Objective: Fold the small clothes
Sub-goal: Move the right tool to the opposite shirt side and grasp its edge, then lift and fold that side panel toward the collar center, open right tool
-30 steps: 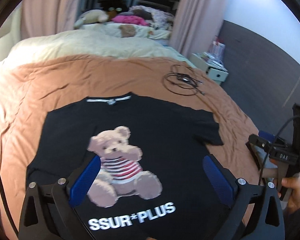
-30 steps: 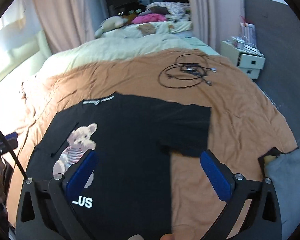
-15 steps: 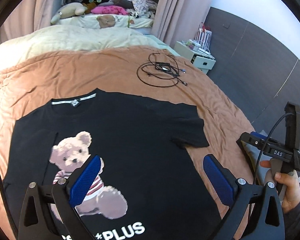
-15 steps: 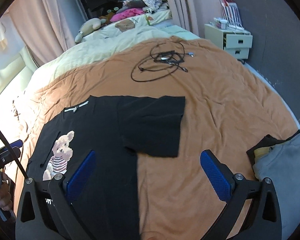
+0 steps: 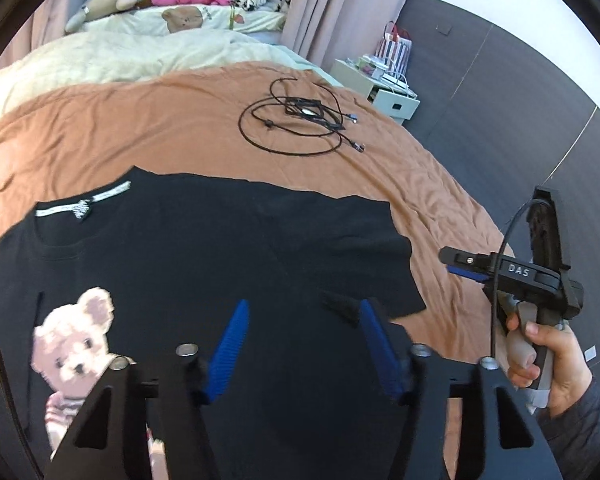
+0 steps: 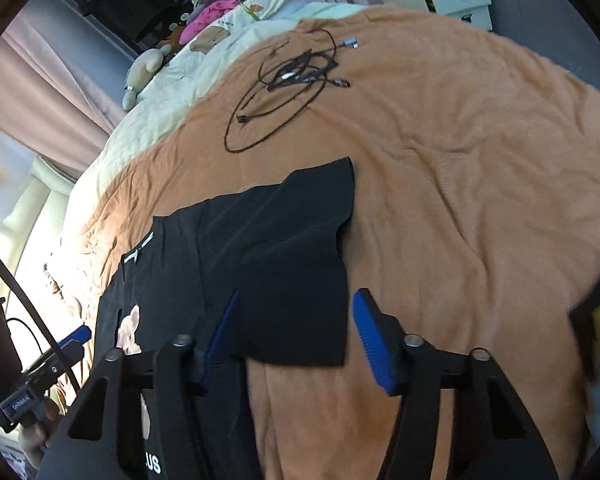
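The black T-shirt (image 5: 204, 264) is lying flat, print up, on the orange-brown bedspread (image 5: 400, 160), toward its near edge. Compared with a second ago, both sets of fingers are standing noticeably closer together, and both cameras are now aiming at the sleeve (image 6: 300, 264). The left gripper (image 5: 302, 350) and the right gripper (image 6: 296, 338) are partly spread and pinching nothing. This is suggesting that a grasp of the sleeve is being prepared for the first fold. Legible writing: "DAS" on the right gripper body; "LUS" on the shirt print. A cable coil (image 5: 296, 128) is lying near the far edge.
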Demonstrator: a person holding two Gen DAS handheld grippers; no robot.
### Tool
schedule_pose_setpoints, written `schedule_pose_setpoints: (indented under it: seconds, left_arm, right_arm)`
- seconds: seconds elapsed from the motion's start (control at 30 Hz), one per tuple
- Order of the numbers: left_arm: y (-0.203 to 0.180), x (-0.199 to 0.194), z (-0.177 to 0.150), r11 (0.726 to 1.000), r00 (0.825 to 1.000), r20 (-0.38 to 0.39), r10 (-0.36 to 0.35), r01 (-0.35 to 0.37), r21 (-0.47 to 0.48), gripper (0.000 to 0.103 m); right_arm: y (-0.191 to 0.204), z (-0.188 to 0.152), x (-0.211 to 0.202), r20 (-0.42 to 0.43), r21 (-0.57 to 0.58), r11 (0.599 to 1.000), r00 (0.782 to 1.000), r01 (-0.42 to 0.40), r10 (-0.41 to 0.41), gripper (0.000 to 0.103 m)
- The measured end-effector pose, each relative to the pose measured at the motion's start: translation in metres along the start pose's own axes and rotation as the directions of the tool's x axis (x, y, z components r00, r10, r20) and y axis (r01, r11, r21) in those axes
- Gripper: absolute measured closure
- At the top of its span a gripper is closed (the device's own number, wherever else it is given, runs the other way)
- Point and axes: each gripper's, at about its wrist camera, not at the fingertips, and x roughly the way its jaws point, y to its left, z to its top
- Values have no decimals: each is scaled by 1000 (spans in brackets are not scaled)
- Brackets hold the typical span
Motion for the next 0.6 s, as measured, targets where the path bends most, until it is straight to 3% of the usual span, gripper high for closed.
schedule_pose_setpoints:
  seconds: [0.13,0.2,0.37,0.47,0.5,0.6]
  left_arm:
    - [4,32,5,1000,999,-31,-10,10,-2,57]
    - [7,46,6,1000,999,-48,-15,15,-8,68]
    - [13,80,9,998,996,-79,-43,40,-38,80]
    - [13,97,9,998,994,-99,-48,45,-35,81]
    - [13,103,8,998,993,-106,-50,46,-33,83]
    - [14,119,7,998,989,-132,-61,56,-42,86]
  right_arm:
    - [-9,11,26,-14,18,1000,1000,5,-5,51]
    - [-14,16,38,-23,29,1000,1000,10,-9,51]
    - [-23,23,59,-42,50,999,999,6,-4,57]
    - [-31,27,67,-44,80,996,998,-30,33,58]
    - [-32,29,69,-39,87,995,998,-43,47,60]
    - [-38,36,78,-47,115,991,996,-66,72,87]
